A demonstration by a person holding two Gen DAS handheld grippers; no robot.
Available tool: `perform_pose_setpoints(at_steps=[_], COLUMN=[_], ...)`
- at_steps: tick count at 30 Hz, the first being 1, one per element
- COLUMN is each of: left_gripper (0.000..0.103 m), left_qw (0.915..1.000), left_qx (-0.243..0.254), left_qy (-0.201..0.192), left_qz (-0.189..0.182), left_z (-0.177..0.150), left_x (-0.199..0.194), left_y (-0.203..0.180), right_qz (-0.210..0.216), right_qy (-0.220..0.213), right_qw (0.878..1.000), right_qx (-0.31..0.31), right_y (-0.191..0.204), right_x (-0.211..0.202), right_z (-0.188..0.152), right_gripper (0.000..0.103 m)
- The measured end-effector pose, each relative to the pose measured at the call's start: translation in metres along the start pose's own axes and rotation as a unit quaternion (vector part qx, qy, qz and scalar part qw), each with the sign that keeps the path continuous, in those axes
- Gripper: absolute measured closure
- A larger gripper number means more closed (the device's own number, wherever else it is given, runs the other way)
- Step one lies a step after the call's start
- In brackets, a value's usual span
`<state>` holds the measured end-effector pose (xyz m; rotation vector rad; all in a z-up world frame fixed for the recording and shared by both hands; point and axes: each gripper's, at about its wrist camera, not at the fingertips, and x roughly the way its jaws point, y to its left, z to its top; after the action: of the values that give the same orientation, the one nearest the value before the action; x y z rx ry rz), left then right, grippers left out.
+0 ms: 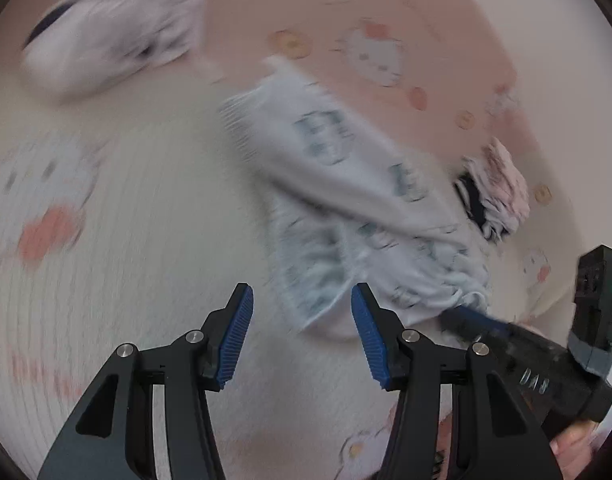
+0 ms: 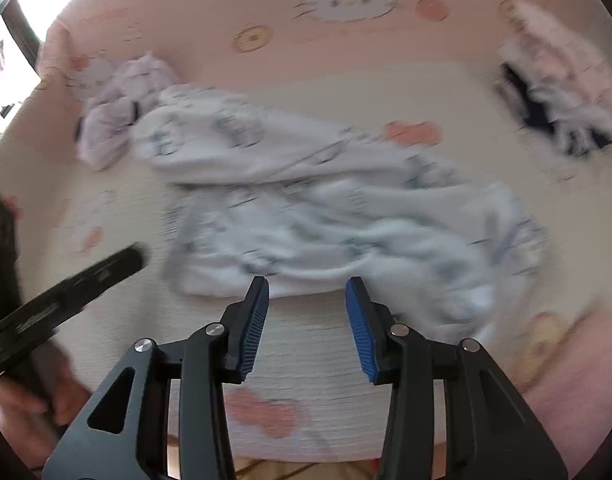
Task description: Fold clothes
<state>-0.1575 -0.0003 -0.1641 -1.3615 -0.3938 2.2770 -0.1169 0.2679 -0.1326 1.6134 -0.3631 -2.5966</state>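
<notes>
A pale blue garment (image 1: 346,200) with a grey-blue print lies crumpled on the bed sheet (image 1: 146,240). My left gripper (image 1: 302,300) stands open just above the garment's near hem, its blue pads apart with nothing pressed between them. The right gripper's black body (image 1: 546,368) reaches in from the right, its tip at the garment's bunched lower corner. In the right wrist view the same garment (image 2: 326,208) spreads across the middle. My right gripper (image 2: 307,286) is open, fingertips at the cloth's near edge. The left gripper's body (image 2: 86,276) shows blurred at the left.
A white-lilac garment (image 1: 106,32) lies bunched at the far left, also seen as a lilac heap (image 2: 122,112). A pink and navy garment (image 1: 494,192) sits to the right (image 2: 558,92). The sheet is pink and cream with cat prints. A hand (image 2: 22,396) holds the left tool.
</notes>
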Motion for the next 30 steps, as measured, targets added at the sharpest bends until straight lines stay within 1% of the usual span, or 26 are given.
perform_pose_setpoints(at_steps=[2, 4, 5, 6, 7, 10, 12, 13, 15, 16, 18, 19, 21, 22, 24, 25, 26, 28, 29, 30], left_gripper=[0.050, 0.065, 0.081, 0.086, 0.087, 0.090, 0.092, 0.092, 0.092, 0.092, 0.092, 0.092, 0.092, 0.092, 0.092, 0.092, 0.092, 0.092, 0.091, 0.091], left_qw=[0.9995, 0.9986, 0.9978, 0.9968, 0.9968, 0.9972, 0.9967, 0.9963, 0.9951, 0.9941, 0.9921, 0.9908, 0.9872, 0.9848, 0.9807, 0.9801, 0.9803, 0.9821, 0.9841, 0.9875], left_qx=[0.017, 0.035, 0.044, 0.054, 0.053, 0.018, 0.024, 0.029, 0.029, 0.027, 0.036, 0.042, 0.053, 0.059, 0.079, 0.087, 0.089, 0.069, 0.056, 0.047], left_qy=[0.020, 0.039, 0.049, 0.058, 0.060, 0.071, 0.076, 0.079, 0.090, 0.097, 0.109, 0.115, 0.128, 0.135, 0.149, 0.152, 0.155, 0.157, 0.150, 0.136], left_qz=[-0.015, -0.006, 0.000, 0.006, 0.007, -0.014, -0.016, -0.017, -0.030, -0.039, -0.050, -0.057, -0.078, -0.092, -0.099, -0.093, -0.085, -0.078, -0.077, -0.064], left_z=[0.004, 0.001, -0.002, -0.004, -0.008, -0.017, -0.026, -0.031, -0.040, -0.046, -0.056, -0.060, -0.069, -0.073, -0.082, -0.084, -0.086, -0.084, -0.081, -0.077], left_x=[0.013, 0.023, 0.028, 0.032, 0.033, 0.032, 0.031, 0.030, 0.028, 0.026, 0.026, 0.026, 0.026, 0.026, 0.027, 0.027, 0.028, 0.026, 0.021, 0.015], left_y=[-0.006, -0.010, -0.011, -0.013, -0.013, -0.008, -0.013, -0.016, -0.020, -0.022, -0.033, -0.039, -0.053, -0.061, -0.076, -0.081, -0.082, -0.073, -0.066, -0.058], right_qz=[0.009, 0.013, 0.017, 0.022, 0.029, 0.059, 0.089, 0.095, 0.083, 0.084, 0.100, 0.110, 0.119, 0.112, 0.073, 0.039, 0.018, -0.023, -0.041, -0.059], right_qy=[0.011, 0.022, 0.028, 0.037, 0.042, 0.048, 0.060, 0.059, 0.043, 0.036, 0.035, 0.038, 0.057, 0.069, 0.092, 0.096, 0.093, 0.087, 0.084, 0.080], right_qw=[1.000, 1.000, 0.999, 0.999, 0.999, 0.997, 0.994, 0.994, 0.996, 0.996, 0.994, 0.993, 0.991, 0.991, 0.993, 0.993, 0.994, 0.994, 0.993, 0.992], right_qx=[0.002, 0.002, 0.005, 0.012, 0.019, 0.034, 0.019, 0.014, 0.011, 0.014, 0.031, 0.037, 0.029, 0.015, -0.030, -0.051, -0.056, -0.067, -0.076, -0.084], right_y=[-0.002, 0.002, 0.001, 0.000, 0.004, 0.003, 0.010, 0.012, 0.012, 0.010, 0.006, 0.007, 0.015, 0.021, 0.039, 0.043, 0.041, 0.037, 0.034, 0.031], right_x=[0.007, 0.007, 0.009, 0.011, 0.011, 0.015, 0.018, 0.016, 0.011, 0.009, 0.006, 0.007, 0.010, 0.010, 0.020, 0.022, 0.023, 0.023, 0.021, 0.019], right_z=[-0.002, -0.008, -0.009, -0.011, -0.018, -0.023, -0.026, -0.028, -0.026, -0.024, -0.021, -0.020, -0.023, -0.024, -0.029, -0.033, -0.035, -0.038, -0.038, -0.038], right_gripper=[0.061, 0.061, 0.060, 0.060, 0.059, 0.054, 0.054, 0.055, 0.055, 0.055, 0.054, 0.054, 0.047, 0.043, 0.042, 0.042, 0.042, 0.046, 0.052, 0.060])
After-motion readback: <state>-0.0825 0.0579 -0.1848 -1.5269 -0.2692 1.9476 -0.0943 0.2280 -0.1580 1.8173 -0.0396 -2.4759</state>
